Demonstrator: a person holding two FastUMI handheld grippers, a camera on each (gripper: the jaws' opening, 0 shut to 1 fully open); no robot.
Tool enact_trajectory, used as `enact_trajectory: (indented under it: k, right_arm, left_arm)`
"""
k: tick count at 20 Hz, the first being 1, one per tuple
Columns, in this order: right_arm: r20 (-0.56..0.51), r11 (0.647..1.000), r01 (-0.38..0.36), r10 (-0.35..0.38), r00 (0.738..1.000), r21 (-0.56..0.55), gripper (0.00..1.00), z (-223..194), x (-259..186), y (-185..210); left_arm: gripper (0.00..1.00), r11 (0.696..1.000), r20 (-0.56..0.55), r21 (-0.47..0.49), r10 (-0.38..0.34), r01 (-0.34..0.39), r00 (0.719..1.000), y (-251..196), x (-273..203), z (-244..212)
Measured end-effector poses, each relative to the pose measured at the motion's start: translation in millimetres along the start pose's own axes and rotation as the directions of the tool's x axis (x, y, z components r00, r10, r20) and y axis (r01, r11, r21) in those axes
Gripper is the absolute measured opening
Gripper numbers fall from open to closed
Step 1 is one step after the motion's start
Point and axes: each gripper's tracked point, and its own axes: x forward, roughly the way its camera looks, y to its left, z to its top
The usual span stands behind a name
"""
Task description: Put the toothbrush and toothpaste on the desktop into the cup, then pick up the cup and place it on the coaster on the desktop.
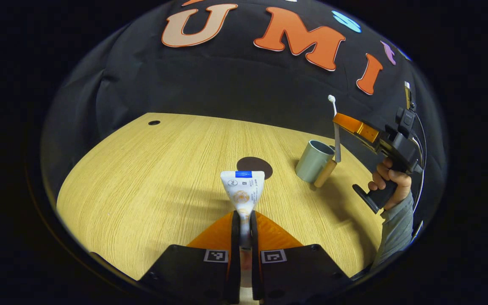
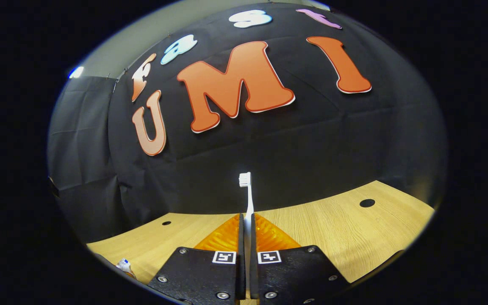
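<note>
In the left gripper view my left gripper is shut on a white toothpaste tube, held above the wooden desktop with its flat end pointing forward. Beyond it lies a dark round coaster. A grey-green cup stands at the right. My right gripper, held by a hand, hangs over the cup, shut on a toothbrush with a wooden handle; bristles point up, the handle's end is beside the cup's rim. In the right gripper view the right gripper clamps the toothbrush upright.
The booth's black cloth wall runs behind the desktop. Small round holes sit in the desktop at the far left and in the right gripper view at the far right. The toothpaste tube peeks in at the lower left of that view.
</note>
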Motion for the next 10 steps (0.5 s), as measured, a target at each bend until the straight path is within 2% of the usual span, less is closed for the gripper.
enact_trajectory:
  k: [5,10]
  right_arm:
    - [0.102,1.000,0.017,-0.017,0.995,0.005,0.04,15.1,17.0,-12.3]
    - [0.091,1.000,0.013,-0.013,0.996,-0.003,0.04,0.1,29.0,-13.8]
  left_arm:
    - [0.14,1.000,0.005,-0.011,0.003,-0.003,1.000,-0.5,0.3,0.0]
    - [0.14,1.000,0.014,-0.004,0.004,-0.004,1.000,0.1,0.4,2.7]
